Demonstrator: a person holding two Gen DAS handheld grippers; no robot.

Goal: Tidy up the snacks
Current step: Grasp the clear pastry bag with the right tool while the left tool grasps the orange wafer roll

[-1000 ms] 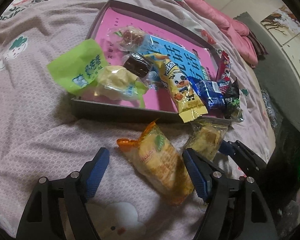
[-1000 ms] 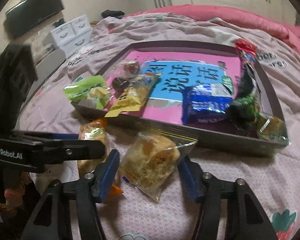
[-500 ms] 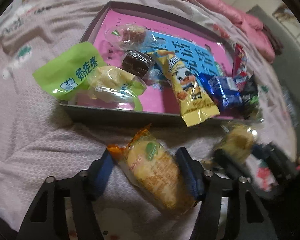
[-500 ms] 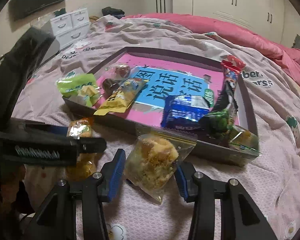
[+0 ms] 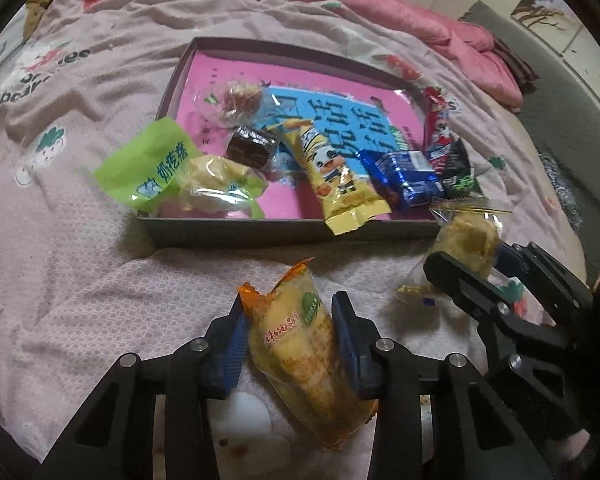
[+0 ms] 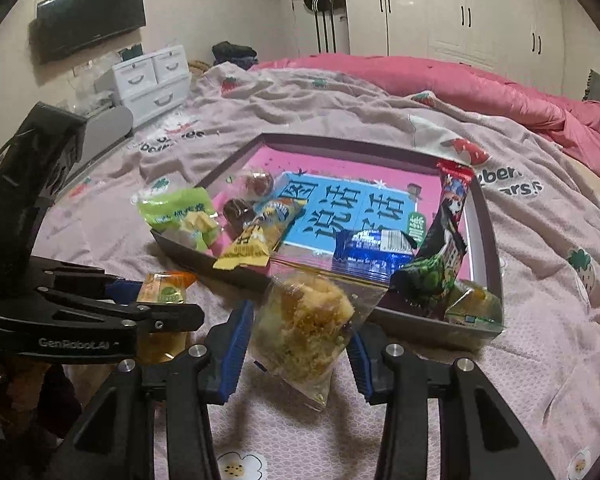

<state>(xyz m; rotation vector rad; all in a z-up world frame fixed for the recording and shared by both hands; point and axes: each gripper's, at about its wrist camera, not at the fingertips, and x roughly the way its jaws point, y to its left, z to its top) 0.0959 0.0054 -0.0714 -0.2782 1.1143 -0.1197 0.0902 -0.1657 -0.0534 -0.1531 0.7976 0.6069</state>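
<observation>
Pink strawberry-print bedding [image 5: 80, 240] carries everything. On it, the orange-ended yellow snack packet [image 5: 300, 352] sits pinched in the left tool [image 5: 290, 320], whose jaws have just been closing onto it. The right tool [image 6: 300, 330] grips a clear bag of crumbly cake [image 6: 304, 320], its jaws having narrowed too. Just beyond lies the shallow grey tray [image 5: 236, 232] with other snacks.

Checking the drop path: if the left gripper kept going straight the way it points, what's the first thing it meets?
Likely the tray's near wall. The left gripper, closed on the orange-ended snack packet, points at bare bedspread just short of it. Depth is unclear, so it might hit the bedding first.
</observation>
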